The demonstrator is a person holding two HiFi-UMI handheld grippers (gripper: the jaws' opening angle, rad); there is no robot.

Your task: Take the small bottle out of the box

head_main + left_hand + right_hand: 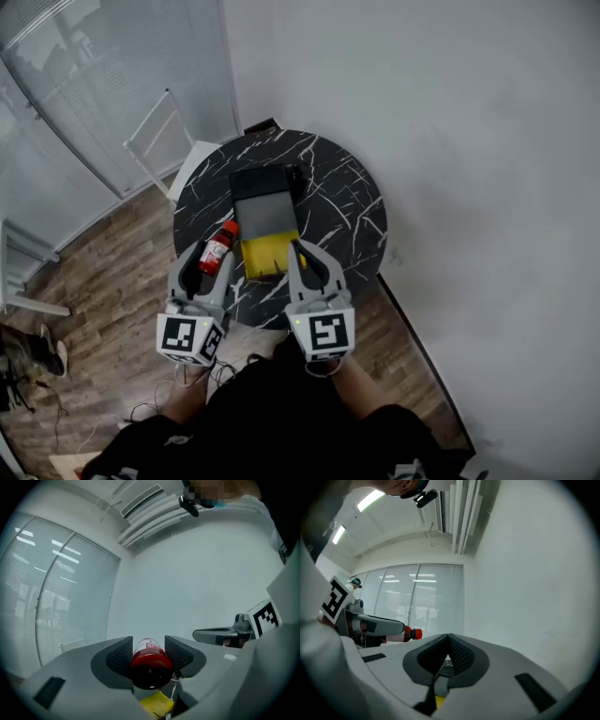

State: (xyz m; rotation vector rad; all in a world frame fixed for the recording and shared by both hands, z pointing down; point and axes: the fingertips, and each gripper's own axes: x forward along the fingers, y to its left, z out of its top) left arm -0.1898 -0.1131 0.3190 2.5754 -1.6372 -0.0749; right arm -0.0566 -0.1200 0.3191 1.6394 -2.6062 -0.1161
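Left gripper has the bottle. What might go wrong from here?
The left gripper pinches the bottle near its base, cap sticking out, so it may pivot or slip. It hangs near the table's left edge; dropped, it might roll off. The shut right gripper sits by the box and may nudge it.

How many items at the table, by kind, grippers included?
small bottle: 1
box: 1
grippers: 2 (left gripper, right gripper)
Total: 4
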